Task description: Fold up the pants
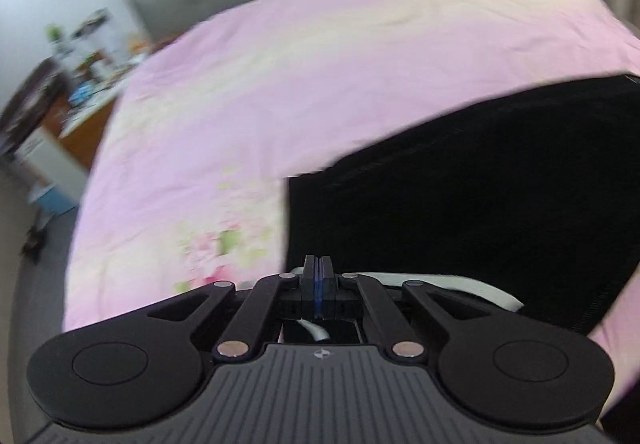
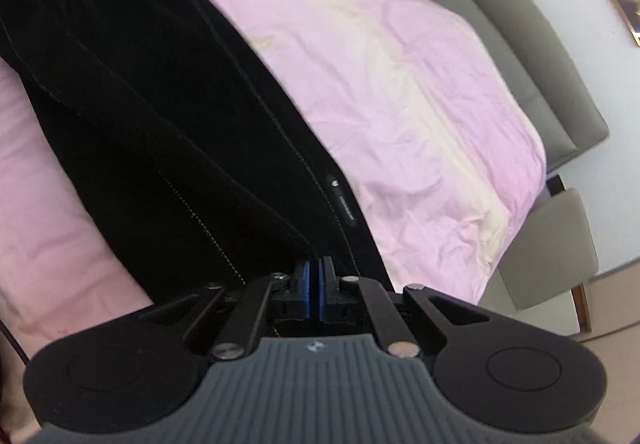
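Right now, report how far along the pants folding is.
Done: black pants look doubled lengthwise on the pink bedspread. In hand: left gripper is shut at the waistband with its white drawstring; right gripper pinches the fabric's edge. Left: the crosswise folds.

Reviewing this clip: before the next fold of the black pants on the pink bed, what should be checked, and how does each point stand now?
1. Left claw closed: ok, fingers pressed together.
2. Left claw holding the black pants: cannot tell; a white drawstring lies beside the tips, but the pinch itself is hidden.
3. Right claw closed on the pants: ok, dark fabric runs right into the nearly closed fingers.
4. Pants lying flat: not ok, one long layer overlaps another along a stitched seam.
5. Room on the pink bedspread to fold onto: ok, open cover beyond the pants.
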Demonstrator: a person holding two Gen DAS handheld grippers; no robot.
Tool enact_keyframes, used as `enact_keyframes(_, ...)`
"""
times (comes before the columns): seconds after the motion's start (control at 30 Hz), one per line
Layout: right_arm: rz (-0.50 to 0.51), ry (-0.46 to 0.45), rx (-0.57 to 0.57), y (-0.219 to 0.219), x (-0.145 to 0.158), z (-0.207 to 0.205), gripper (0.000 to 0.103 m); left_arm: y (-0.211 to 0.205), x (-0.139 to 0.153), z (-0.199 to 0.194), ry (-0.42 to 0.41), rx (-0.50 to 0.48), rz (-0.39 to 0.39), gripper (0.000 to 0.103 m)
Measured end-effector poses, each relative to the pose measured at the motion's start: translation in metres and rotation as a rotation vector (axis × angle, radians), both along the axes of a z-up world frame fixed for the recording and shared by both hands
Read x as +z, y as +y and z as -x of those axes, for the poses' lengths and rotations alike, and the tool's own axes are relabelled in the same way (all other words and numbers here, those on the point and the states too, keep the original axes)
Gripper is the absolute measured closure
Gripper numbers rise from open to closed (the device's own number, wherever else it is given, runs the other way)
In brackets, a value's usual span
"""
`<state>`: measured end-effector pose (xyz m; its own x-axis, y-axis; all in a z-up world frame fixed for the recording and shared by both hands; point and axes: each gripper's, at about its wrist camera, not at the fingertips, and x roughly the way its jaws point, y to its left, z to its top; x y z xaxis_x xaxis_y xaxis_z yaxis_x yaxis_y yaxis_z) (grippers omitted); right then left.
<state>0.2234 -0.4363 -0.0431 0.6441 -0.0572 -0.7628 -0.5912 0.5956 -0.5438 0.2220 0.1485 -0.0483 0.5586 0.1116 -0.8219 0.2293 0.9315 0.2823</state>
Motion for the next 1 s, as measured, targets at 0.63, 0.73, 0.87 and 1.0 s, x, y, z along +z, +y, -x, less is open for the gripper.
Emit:
enact_keyframes(0.63,0.088,0.079,-0.029,0.013,-0.048,-0.047,0.103,-0.087,-0.177,0.103,0.358,-0.553,-0.395,0.029)
enact_keyframes(0.73,0.088,0.071,-0.035,0.011,-0.042,-0.039,0.103,-0.102,-0.195,0.111,0.286,-0.534,-0.539,0.048)
enact_keyframes(0.87,0.100,0.063,-0.021,0.007,-0.031,-0.020,0.103,-0.096,-0.174,0.118,0.181,-0.401,-0.471,0.077)
enact_keyframes(1.0,0.099,0.065,-0.007,0.001,-0.017,0.005,0.103,-0.074,-0.114,0.115,0.060,-0.228,-0.282,0.082)
